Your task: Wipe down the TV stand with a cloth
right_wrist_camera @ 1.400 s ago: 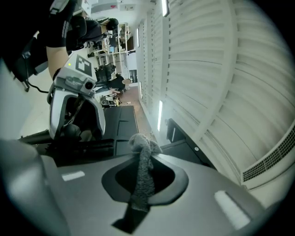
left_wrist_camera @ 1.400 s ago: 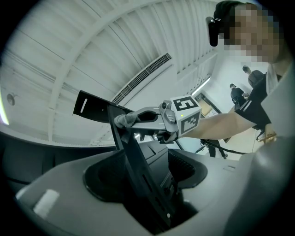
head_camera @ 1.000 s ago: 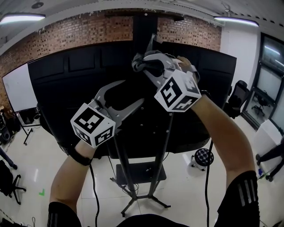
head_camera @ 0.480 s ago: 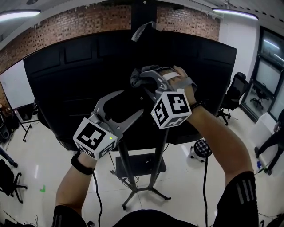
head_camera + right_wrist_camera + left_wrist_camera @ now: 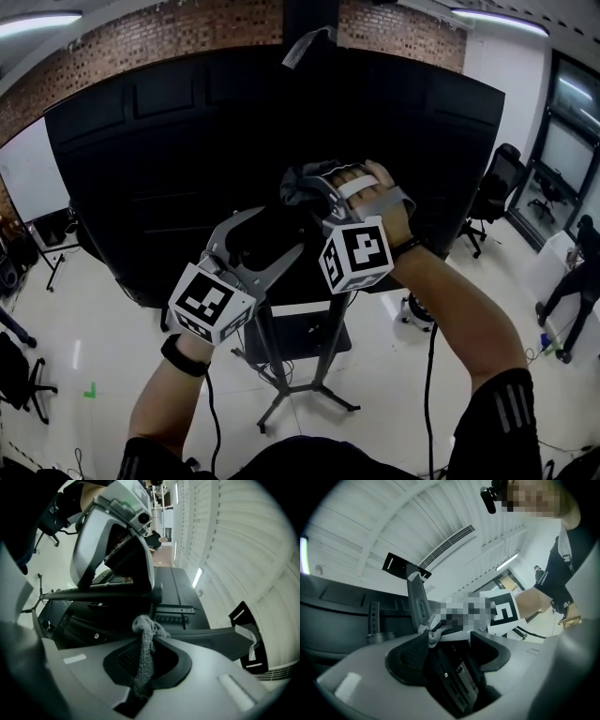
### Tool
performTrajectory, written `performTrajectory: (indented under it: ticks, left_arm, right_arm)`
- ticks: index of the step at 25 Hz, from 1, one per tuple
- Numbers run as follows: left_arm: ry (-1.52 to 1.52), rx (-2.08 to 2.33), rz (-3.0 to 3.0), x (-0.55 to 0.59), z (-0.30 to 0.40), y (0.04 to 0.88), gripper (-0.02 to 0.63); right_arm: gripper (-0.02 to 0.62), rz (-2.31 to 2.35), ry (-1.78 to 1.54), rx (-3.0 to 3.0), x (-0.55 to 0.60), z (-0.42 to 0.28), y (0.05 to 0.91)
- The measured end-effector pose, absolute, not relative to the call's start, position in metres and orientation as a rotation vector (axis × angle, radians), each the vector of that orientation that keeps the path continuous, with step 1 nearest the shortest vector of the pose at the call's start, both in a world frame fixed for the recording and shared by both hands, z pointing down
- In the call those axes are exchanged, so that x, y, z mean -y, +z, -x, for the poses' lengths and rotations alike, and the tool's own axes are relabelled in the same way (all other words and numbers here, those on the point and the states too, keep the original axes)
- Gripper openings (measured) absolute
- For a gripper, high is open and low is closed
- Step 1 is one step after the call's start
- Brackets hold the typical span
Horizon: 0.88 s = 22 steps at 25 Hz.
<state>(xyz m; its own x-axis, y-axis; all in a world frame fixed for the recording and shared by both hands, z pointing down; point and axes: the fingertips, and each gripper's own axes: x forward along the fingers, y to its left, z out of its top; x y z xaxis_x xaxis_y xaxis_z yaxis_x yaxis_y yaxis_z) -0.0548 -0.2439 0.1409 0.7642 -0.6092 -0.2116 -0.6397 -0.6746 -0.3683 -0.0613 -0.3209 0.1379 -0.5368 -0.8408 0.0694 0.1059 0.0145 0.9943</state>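
Observation:
I see the black back of a large TV (image 5: pixel 141 159) on a metal stand with a pole (image 5: pixel 267 361) and a low shelf (image 5: pixel 300 339). My right gripper (image 5: pixel 305 186) is shut on a grey cloth (image 5: pixel 289 190) and holds it against the TV's back near the middle. In the right gripper view the cloth (image 5: pixel 144 644) hangs bunched between the pads of the right gripper (image 5: pixel 147 656). My left gripper (image 5: pixel 284 228) stands open just below and to the left of it. From the left gripper (image 5: pixel 450 648) I see the cloth (image 5: pixel 433 632) just ahead.
Office chairs (image 5: pixel 492 202) and a round stool (image 5: pixel 419 317) stand to the right of the stand. A whiteboard (image 5: pixel 33 183) is at the left. A person (image 5: pixel 572 272) stands at the far right. Cables trail from both grippers to the white floor.
Both grippers have moved down the TV's back, the right one carrying the cloth from near the top to mid-height. The left one has stayed open.

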Motion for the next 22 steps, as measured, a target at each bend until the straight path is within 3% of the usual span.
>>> performTrajectory:
  ticks: [22]
  left_arm:
    - [0.001,-1.058,2.704,0.257,0.062,0.260,0.304]
  right_arm:
    - [0.021,-0.681,-1.460,1.503,0.322,0.060,0.296]
